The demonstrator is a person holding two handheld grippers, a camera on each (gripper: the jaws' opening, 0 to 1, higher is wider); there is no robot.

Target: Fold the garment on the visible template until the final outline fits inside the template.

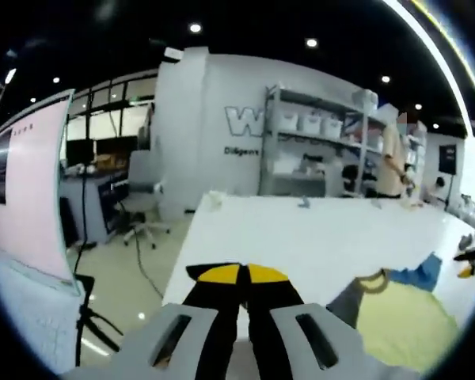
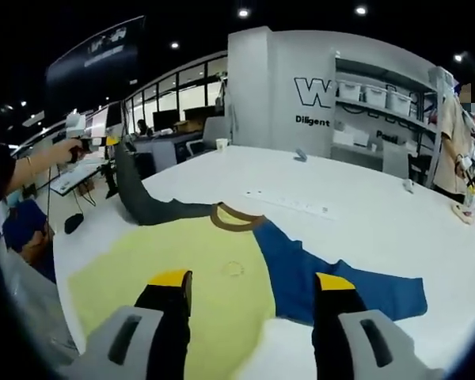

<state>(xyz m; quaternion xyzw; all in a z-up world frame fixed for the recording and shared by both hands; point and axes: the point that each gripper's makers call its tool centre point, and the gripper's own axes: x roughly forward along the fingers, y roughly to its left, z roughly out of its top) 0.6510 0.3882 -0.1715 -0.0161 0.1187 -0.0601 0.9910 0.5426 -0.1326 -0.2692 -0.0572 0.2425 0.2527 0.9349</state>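
A T-shirt with a pale yellow body (image 2: 198, 277), a brown collar (image 2: 233, 218), a blue sleeve (image 2: 340, 277) and a dark grey sleeve (image 2: 138, 198) lies on the white table (image 2: 364, 206). My right gripper (image 2: 253, 281) hangs open just above the yellow body, one jaw on each side of the blue seam. The grey sleeve rises off the table's left edge up to my left gripper (image 2: 103, 141), held in a person's hand. In the left gripper view the left gripper (image 1: 239, 273) is shut, with the grey sleeve (image 1: 344, 305), collar and yellow body (image 1: 404, 324) at lower right.
A faint row of marks (image 2: 289, 203) runs across the table beyond the shirt. Small items (image 2: 301, 154) sit at the far edge. Shelving with bins (image 1: 317, 127), a standing person (image 1: 392, 158), an office chair (image 1: 142, 198) and a pink panel (image 1: 36, 190) surround the table.
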